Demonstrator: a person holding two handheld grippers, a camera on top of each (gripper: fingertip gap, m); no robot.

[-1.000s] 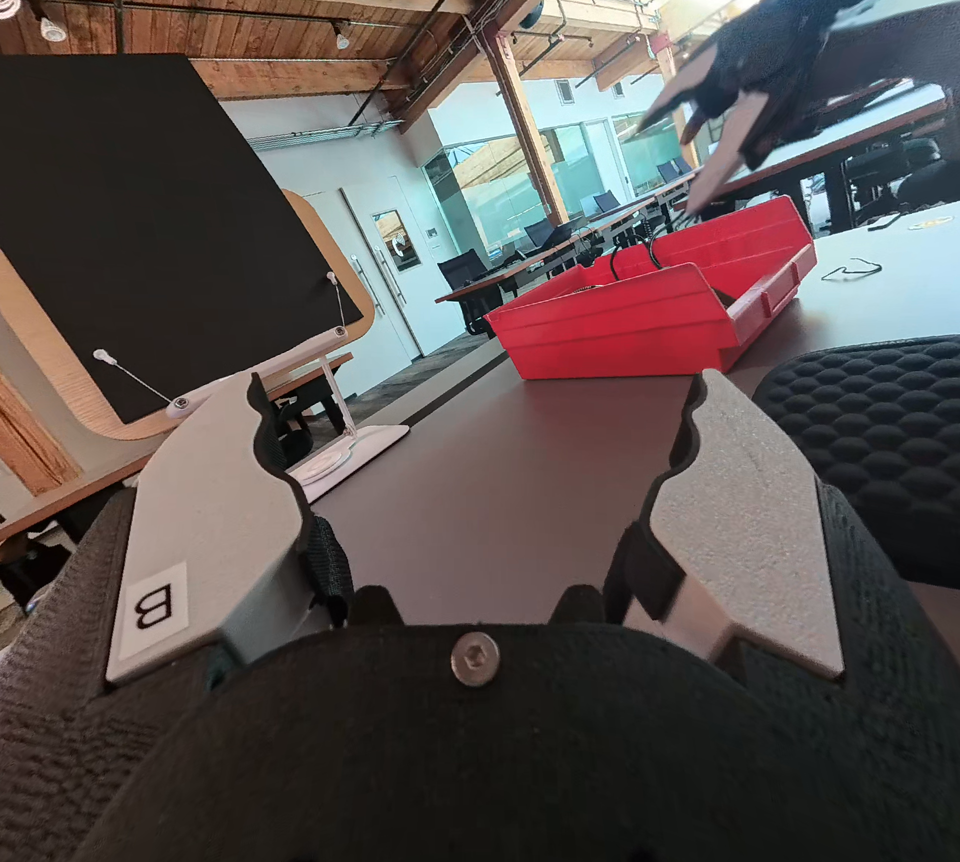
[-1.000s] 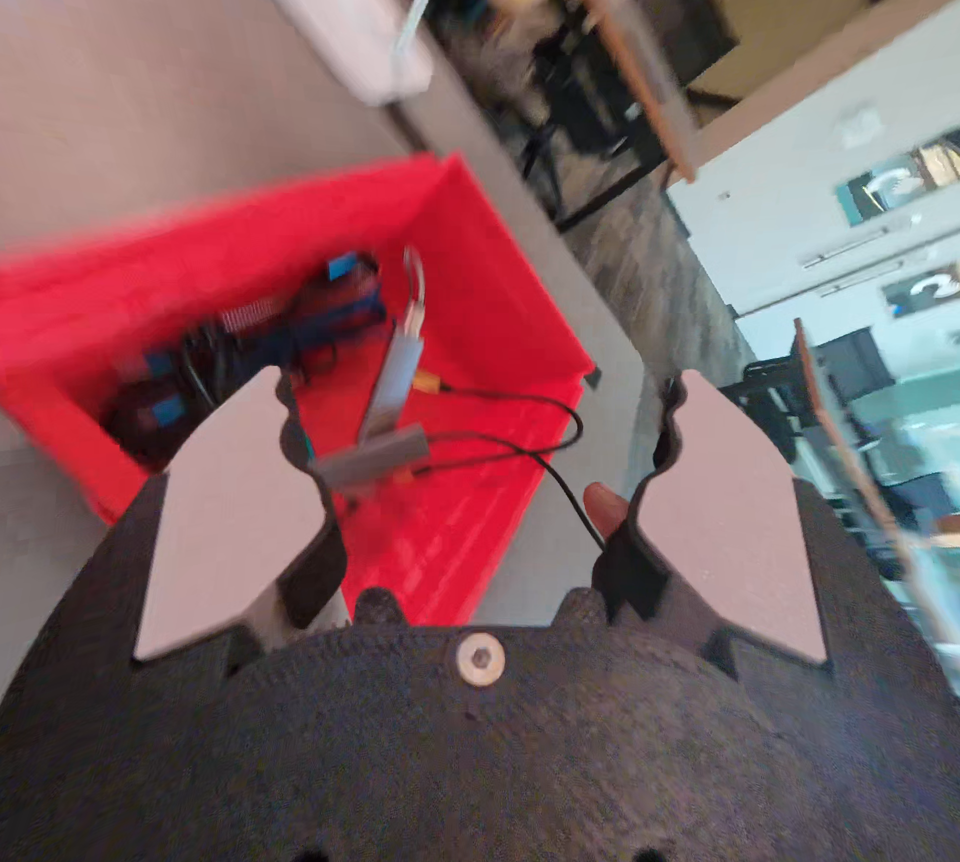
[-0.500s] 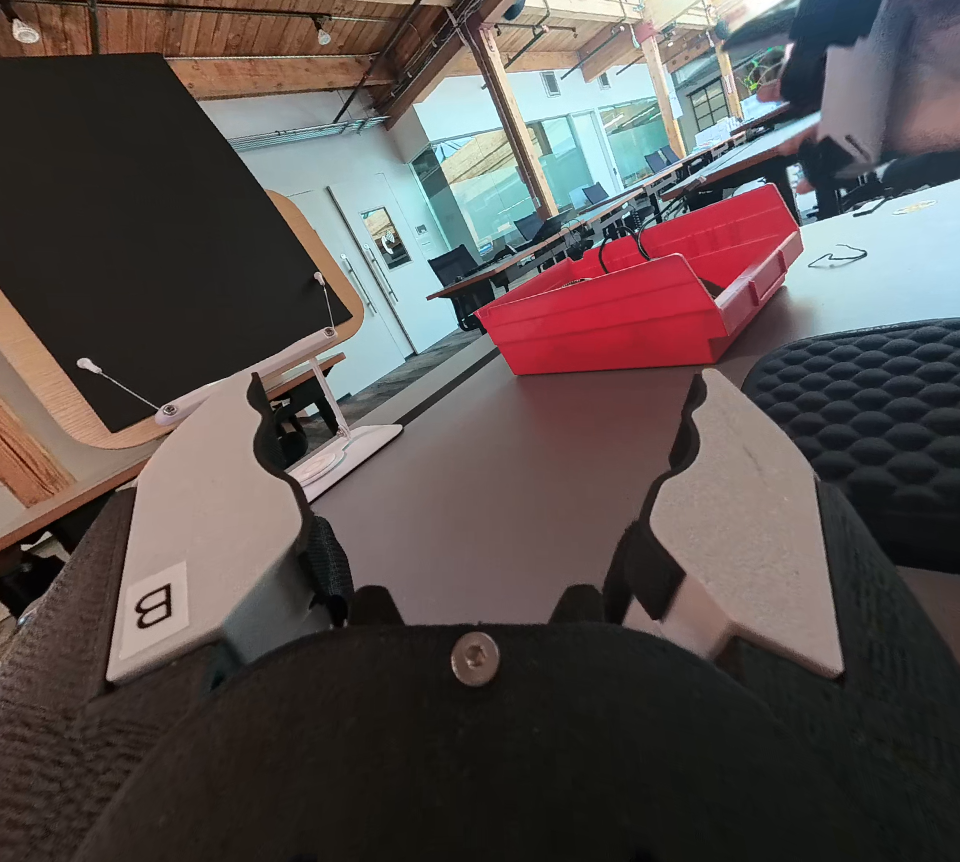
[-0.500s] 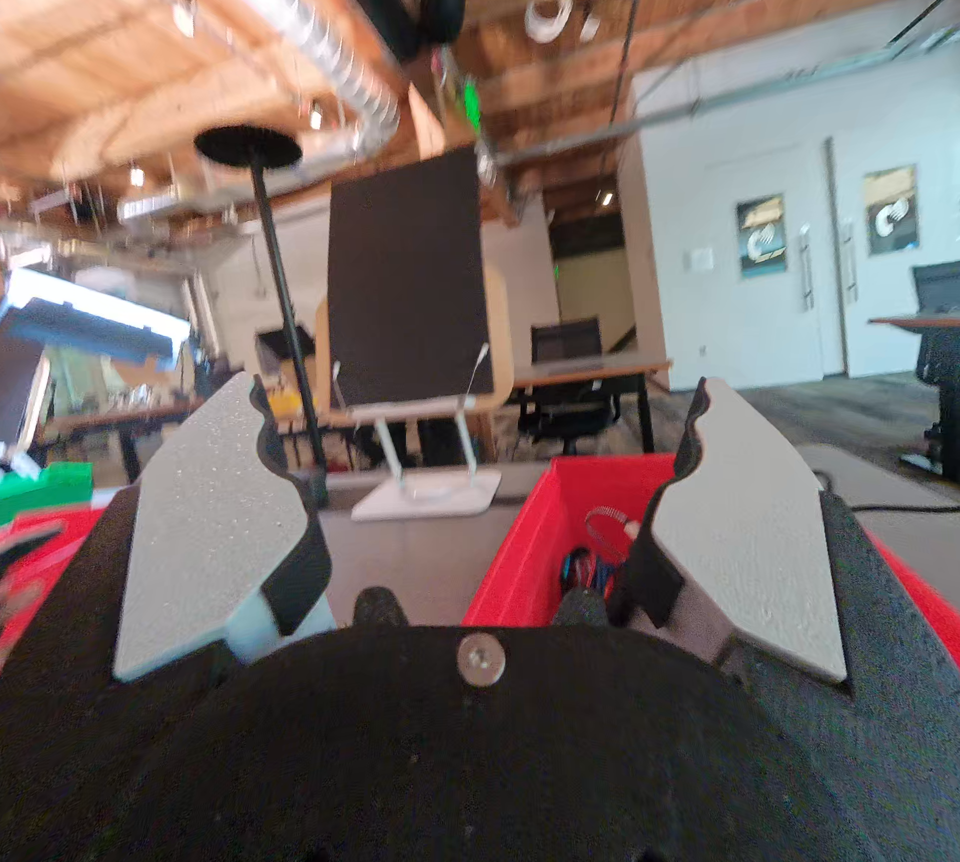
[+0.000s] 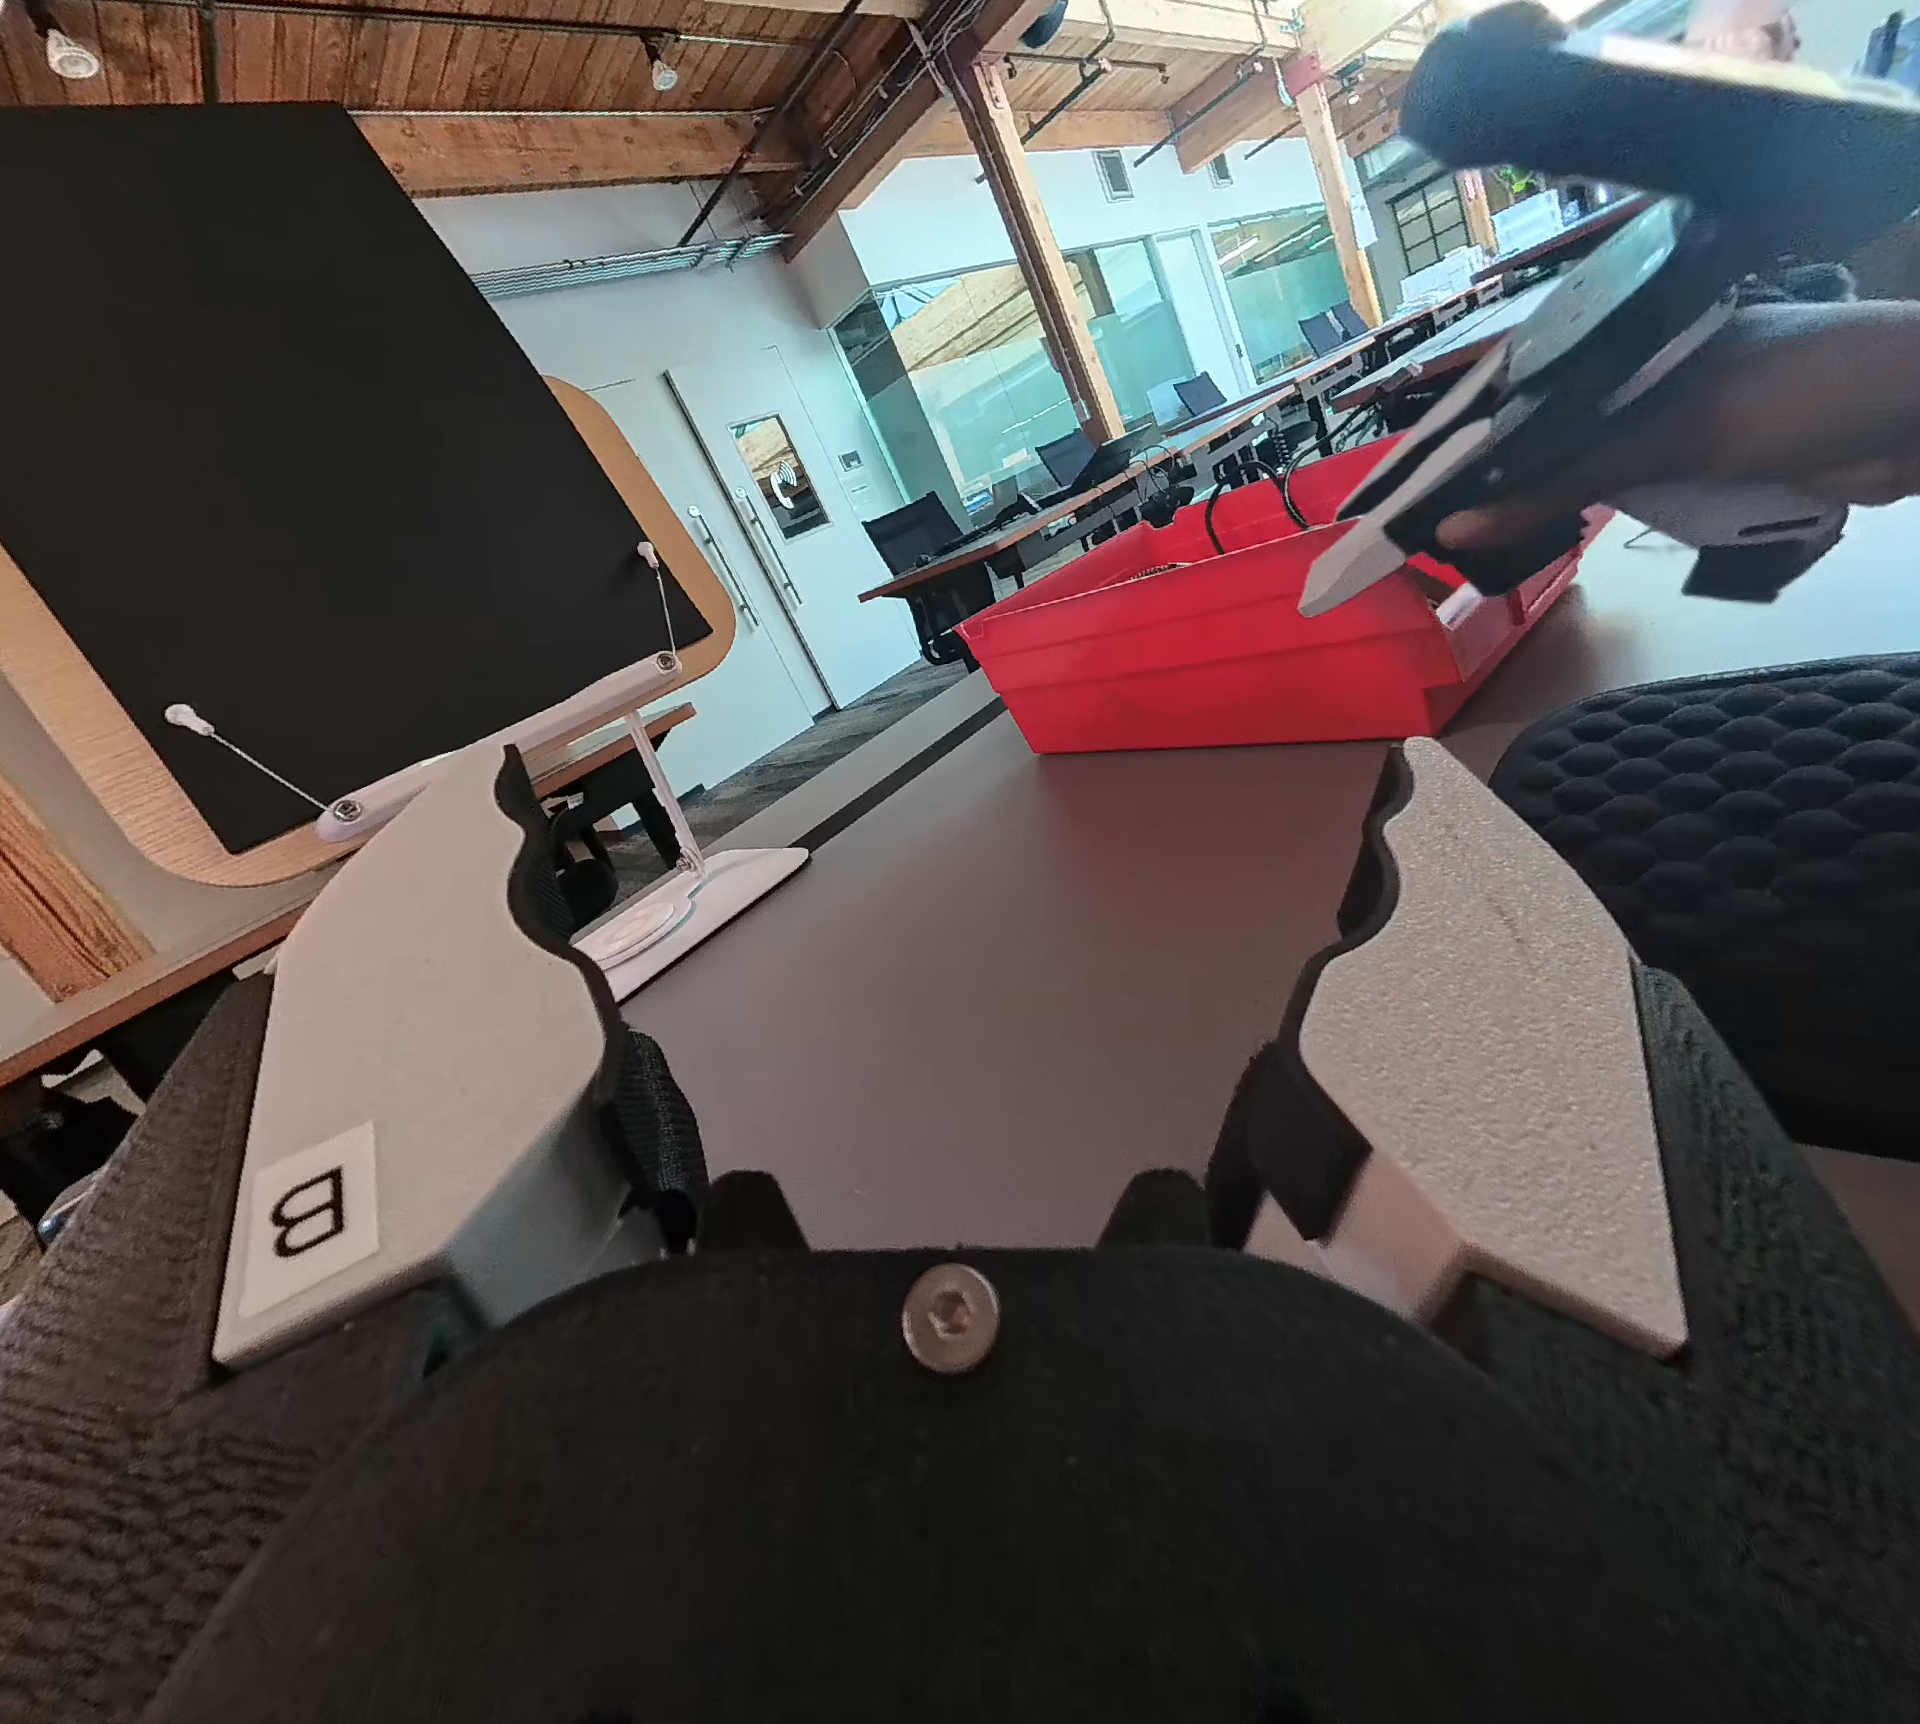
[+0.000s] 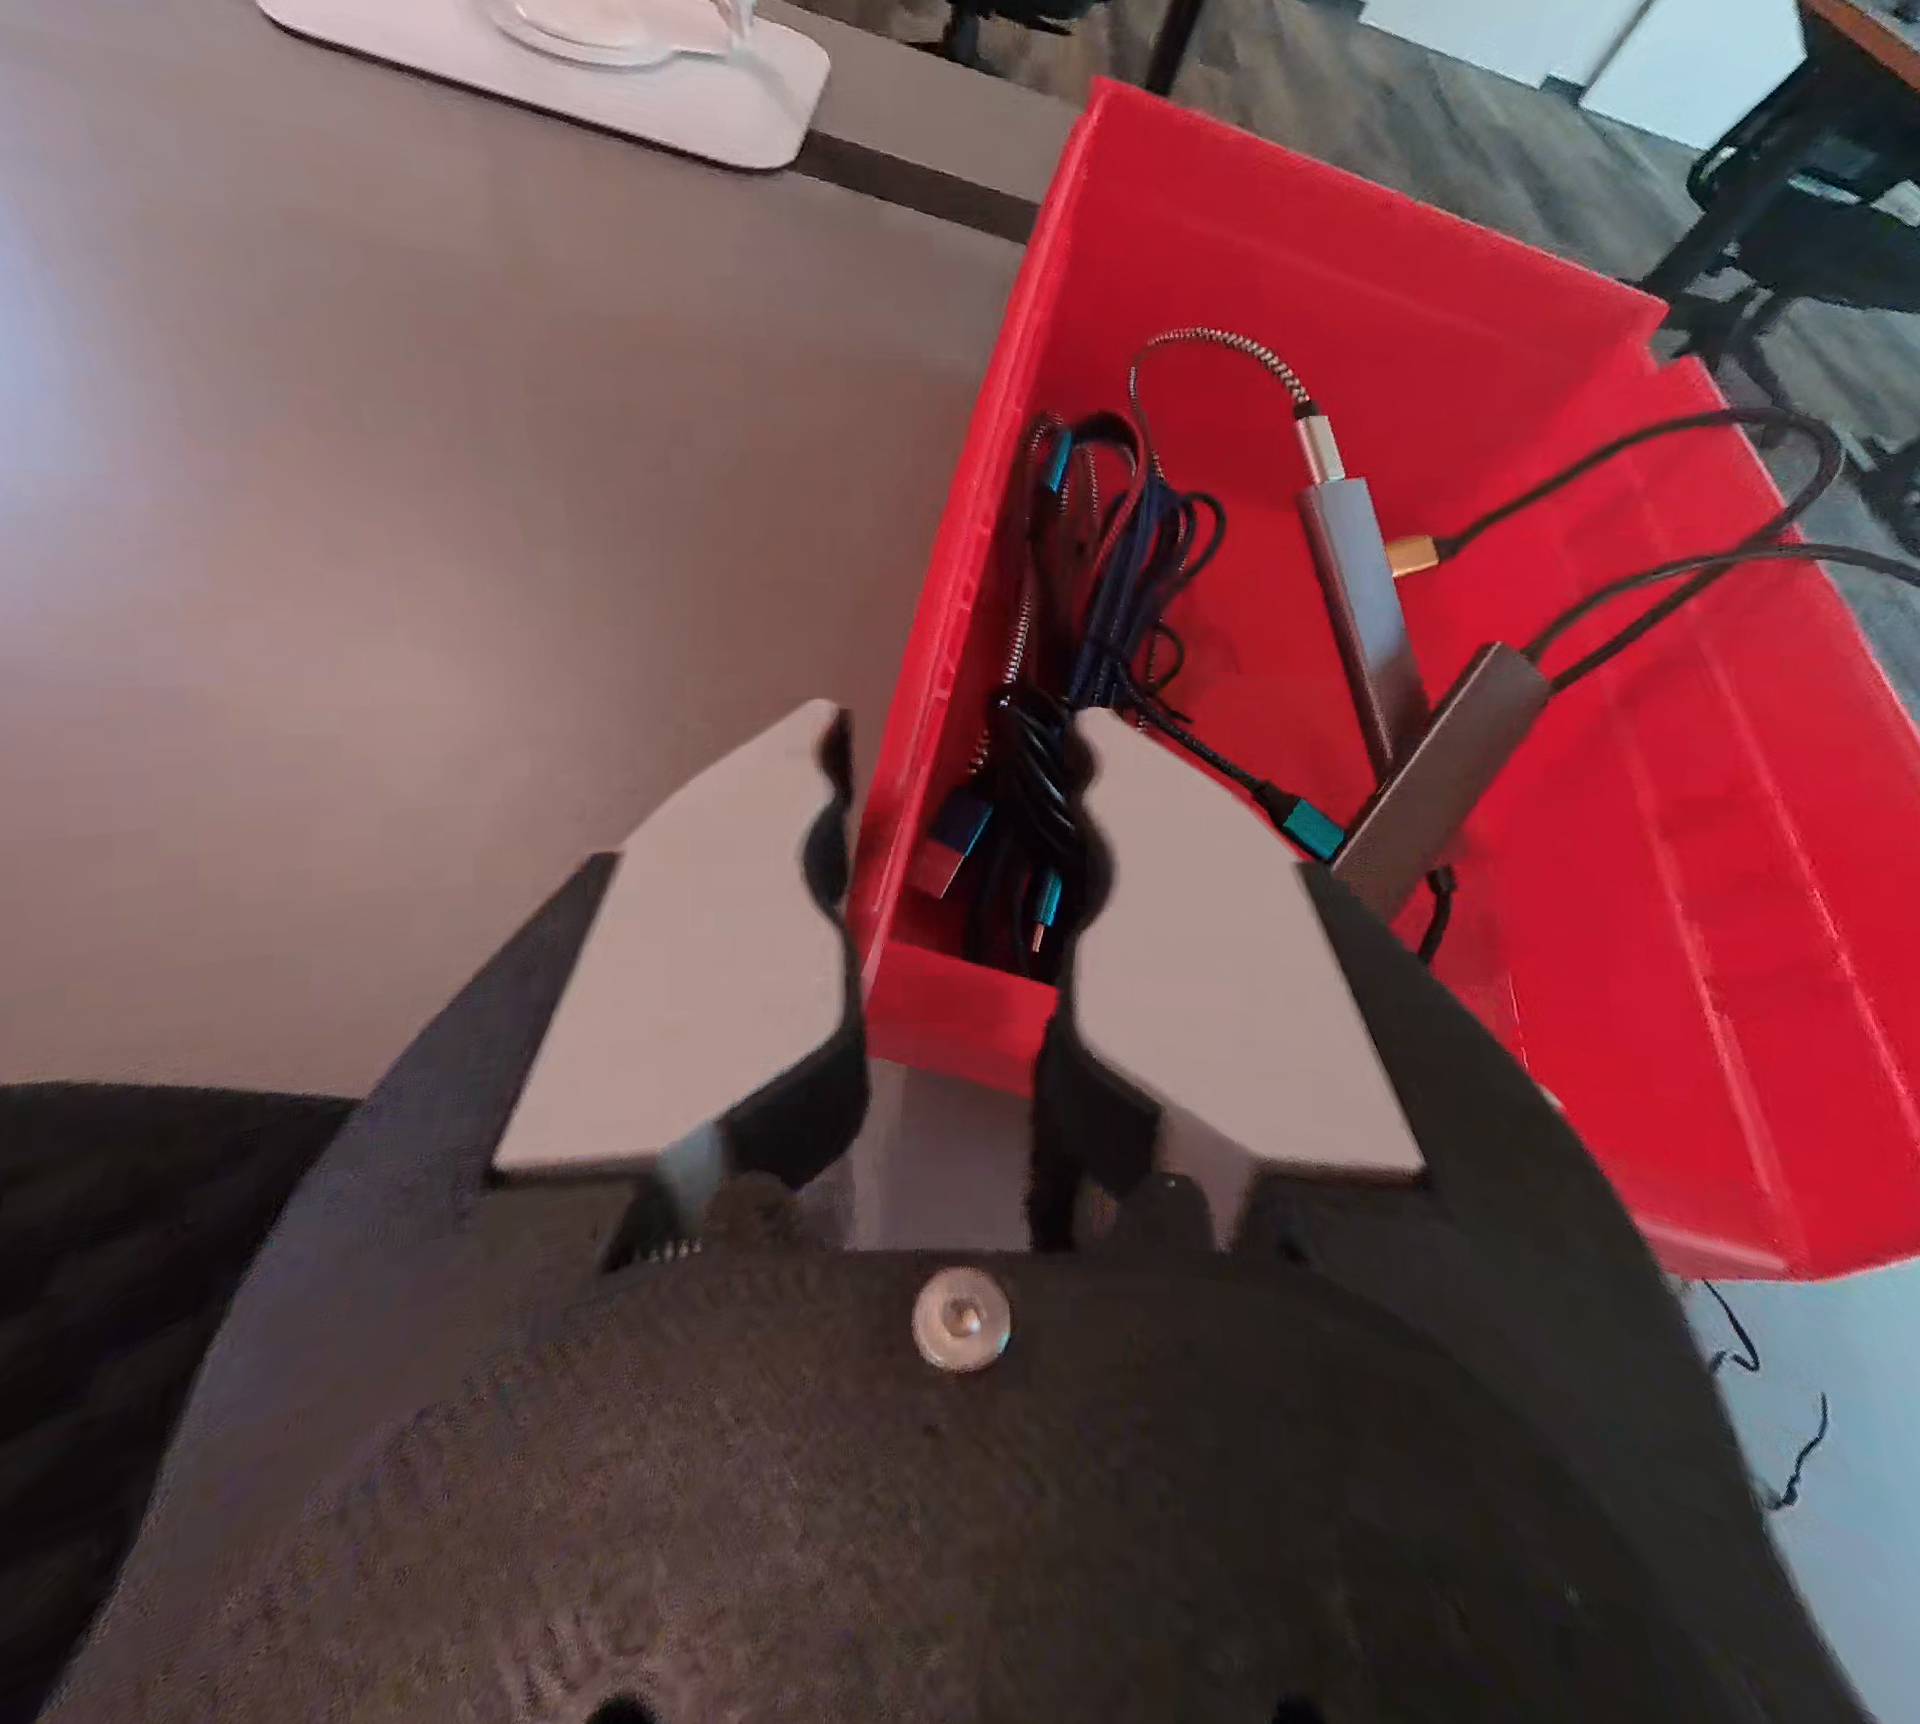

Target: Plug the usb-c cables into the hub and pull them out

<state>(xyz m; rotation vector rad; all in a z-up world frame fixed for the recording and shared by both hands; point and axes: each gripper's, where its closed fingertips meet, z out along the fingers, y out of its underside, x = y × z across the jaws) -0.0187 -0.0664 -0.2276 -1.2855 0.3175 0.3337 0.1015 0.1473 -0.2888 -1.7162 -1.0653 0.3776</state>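
A red bin (image 6: 1714,947) stands on the dark table. In it lie a bundle of black and blue cables (image 6: 1081,635) with teal plugs and two grey hubs. One hub (image 6: 1361,604) has a gold plug (image 6: 1413,554) in its side. The other hub (image 6: 1444,760) has a teal plug (image 6: 1309,827) at it. My right gripper (image 6: 961,729) hovers over the bin's near left corner, above the cable bundle, its jaws narrowed but apart and empty. It also shows in the left wrist view (image 5: 1351,552), held by a hand above the bin (image 5: 1216,666). My left gripper (image 5: 954,755) is open and empty, low over the table.
A black board (image 5: 260,427) on a white stand (image 6: 540,43) stands at the table's far left edge. A black mesh pad (image 5: 1745,895) lies to the right of my left gripper. A thin black wire (image 6: 1766,1466) lies on the table near the bin.
My right gripper has swung from pointing level across the room to pointing down into the red bin, and its jaws have narrowed. My left gripper has barely moved.
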